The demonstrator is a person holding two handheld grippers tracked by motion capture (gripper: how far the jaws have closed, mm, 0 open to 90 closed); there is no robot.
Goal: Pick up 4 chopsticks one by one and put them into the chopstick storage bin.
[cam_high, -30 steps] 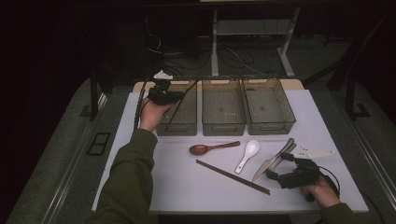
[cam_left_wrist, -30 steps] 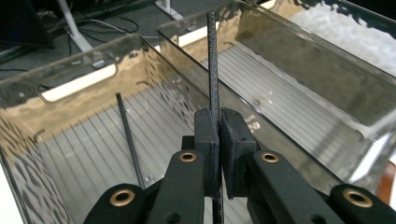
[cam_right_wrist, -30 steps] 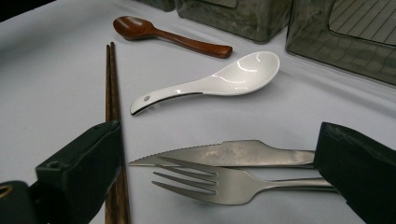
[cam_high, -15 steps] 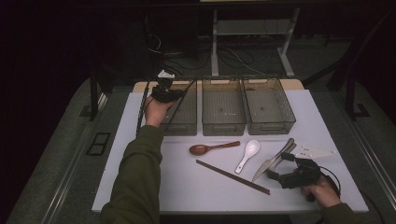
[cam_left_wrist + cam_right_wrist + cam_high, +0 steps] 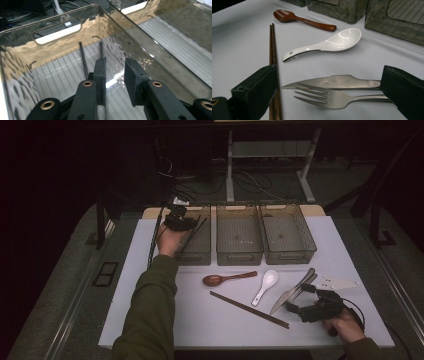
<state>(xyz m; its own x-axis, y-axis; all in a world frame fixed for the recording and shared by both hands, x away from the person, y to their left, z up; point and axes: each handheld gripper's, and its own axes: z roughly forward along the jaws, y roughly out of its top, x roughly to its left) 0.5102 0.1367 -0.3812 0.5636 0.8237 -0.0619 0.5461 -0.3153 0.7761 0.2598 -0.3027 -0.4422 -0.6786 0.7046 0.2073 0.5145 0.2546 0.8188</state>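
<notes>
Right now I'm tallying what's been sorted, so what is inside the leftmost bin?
Inside the leftmost bin lie dark chopsticks, leaning toward its far wall. The left gripper, jaws just opening, covers their near ends.

Left arm's stretched way forward, its claw (image 5: 181, 221) just cracked open a bit. Right claw (image 5: 314, 309) sits low by the person's body, jaws spread wide.

blk chopsticks (image 5: 83, 58) | pair, leaning | in left smoky bin (image 5: 196, 249), far end
</notes>
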